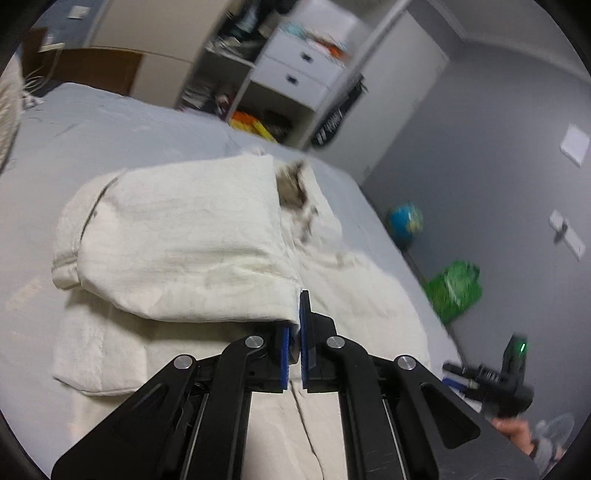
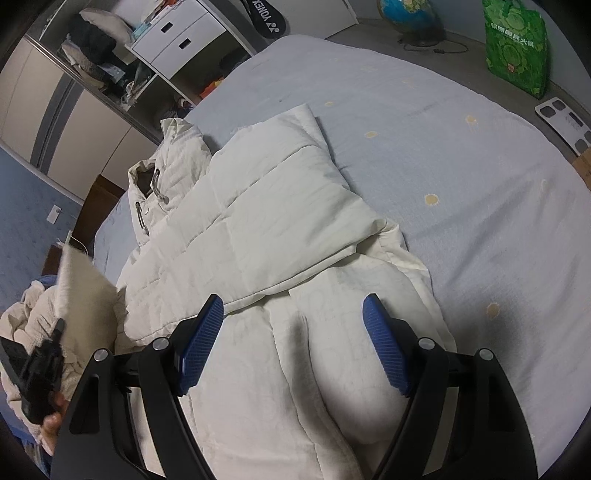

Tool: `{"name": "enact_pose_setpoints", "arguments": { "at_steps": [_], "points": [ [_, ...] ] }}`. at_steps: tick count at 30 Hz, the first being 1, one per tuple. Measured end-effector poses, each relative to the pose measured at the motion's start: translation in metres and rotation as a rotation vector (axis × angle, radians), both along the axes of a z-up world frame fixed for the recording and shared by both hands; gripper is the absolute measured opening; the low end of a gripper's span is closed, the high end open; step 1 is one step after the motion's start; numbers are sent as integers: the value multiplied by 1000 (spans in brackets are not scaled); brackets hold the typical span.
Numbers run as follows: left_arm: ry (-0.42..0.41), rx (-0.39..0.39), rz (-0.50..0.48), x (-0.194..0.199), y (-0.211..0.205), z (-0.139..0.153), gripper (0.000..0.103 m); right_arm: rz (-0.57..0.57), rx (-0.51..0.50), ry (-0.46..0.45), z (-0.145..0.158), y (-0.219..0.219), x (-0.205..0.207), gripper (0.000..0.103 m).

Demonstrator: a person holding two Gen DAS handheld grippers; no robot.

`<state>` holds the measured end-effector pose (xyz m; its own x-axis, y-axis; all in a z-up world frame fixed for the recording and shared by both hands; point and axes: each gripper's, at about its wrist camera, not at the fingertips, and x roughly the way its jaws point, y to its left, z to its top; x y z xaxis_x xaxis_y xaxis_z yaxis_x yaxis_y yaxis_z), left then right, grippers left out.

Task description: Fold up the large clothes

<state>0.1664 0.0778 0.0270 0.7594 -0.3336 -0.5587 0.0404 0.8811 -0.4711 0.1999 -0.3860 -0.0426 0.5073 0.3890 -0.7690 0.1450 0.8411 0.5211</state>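
A cream quilted jacket (image 2: 266, 236) lies on the pale blue bed (image 2: 461, 166). One sleeve is folded across its body, and the collar with grey cords points to the far left. In the left wrist view my left gripper (image 1: 295, 325) is shut on the edge of a lifted cream sleeve (image 1: 184, 240) and holds it over the jacket body (image 1: 354, 295). My right gripper (image 2: 293, 332) is open and empty just above the jacket's lower part. The right gripper also shows in the left wrist view (image 1: 491, 380), at the lower right.
An open wardrobe with white drawers (image 1: 295, 70) stands beyond the bed. A globe (image 2: 410, 14), a green bag (image 2: 517, 44) and a white scale (image 2: 565, 122) are on the floor by the grey wall. Crumpled cream fabric (image 2: 33, 317) lies at the left.
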Motion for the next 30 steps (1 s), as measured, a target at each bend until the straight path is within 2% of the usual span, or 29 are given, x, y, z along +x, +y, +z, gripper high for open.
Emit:
{"name": "enact_pose_setpoints", "arguments": {
  "at_steps": [4, 8, 11, 12, 13, 18, 25, 30],
  "points": [
    [73, 66, -55, 13, -26, -25, 6, -4, 12, -2, 0, -1, 0, 74],
    [186, 116, -98, 26, -42, -53, 10, -7, 28, -2, -1, -2, 0, 74],
    [223, 155, -118, 22, -55, -64, 28, 1, 25, -3, -1, -1, 0, 74],
    [229, 161, -117, 21, -56, -65, 43, 3, 25, -3, -1, -1, 0, 74],
    [231, 165, -111, 19, -57, -64, 56, 5, 26, -3, -1, -1, 1, 74],
    [250, 128, -84, -5, -41, -49, 69, 13, 30, 1, -2, 0, 1, 74],
    [230, 79, 42, -46, 10, -10, 76, 56, -30, -21, 6, 11, -1, 74],
    [167, 130, 167, -71, 48, 19, 83, 174, -135, -50, 16, 41, -4, 74]
  ]
}}
